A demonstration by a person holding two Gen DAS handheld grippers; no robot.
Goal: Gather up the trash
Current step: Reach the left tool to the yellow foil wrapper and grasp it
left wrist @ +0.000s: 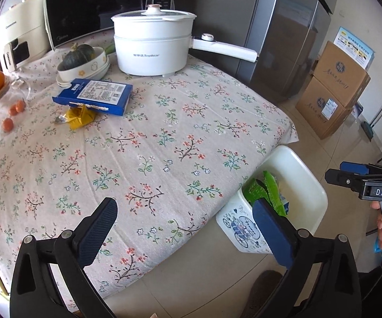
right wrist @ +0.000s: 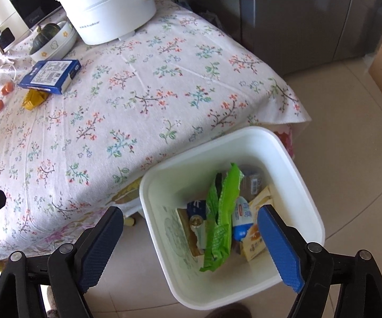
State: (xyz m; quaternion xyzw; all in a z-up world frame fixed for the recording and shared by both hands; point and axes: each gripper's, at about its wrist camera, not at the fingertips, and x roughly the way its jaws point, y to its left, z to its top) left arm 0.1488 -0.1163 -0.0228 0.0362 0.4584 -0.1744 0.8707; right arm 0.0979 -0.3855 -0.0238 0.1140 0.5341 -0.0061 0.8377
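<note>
Both wide and empty: left tongs point(left wrist: 185, 228) over flowered tabletop point(left wrist: 164, 137), right tongs point(right wrist: 191, 241) above white bin point(right wrist: 291, 153) holding green wrapper point(right wrist: 221, 217).

Matt woven cloth with a floral print covers the table point(left wrist: 164, 143). Beyond the jaws stands a smooth, glossy white plastic pot point(left wrist: 152, 50). Below the right jaws, a smooth white plastic bin point(right wrist: 291, 159) holds a shiny, crinkled green wrapper point(right wrist: 221, 212). The floor point(right wrist: 349, 122) is glossy tile. The jaw pads point(right wrist: 100, 246) look like textured blue rubber.
</note>
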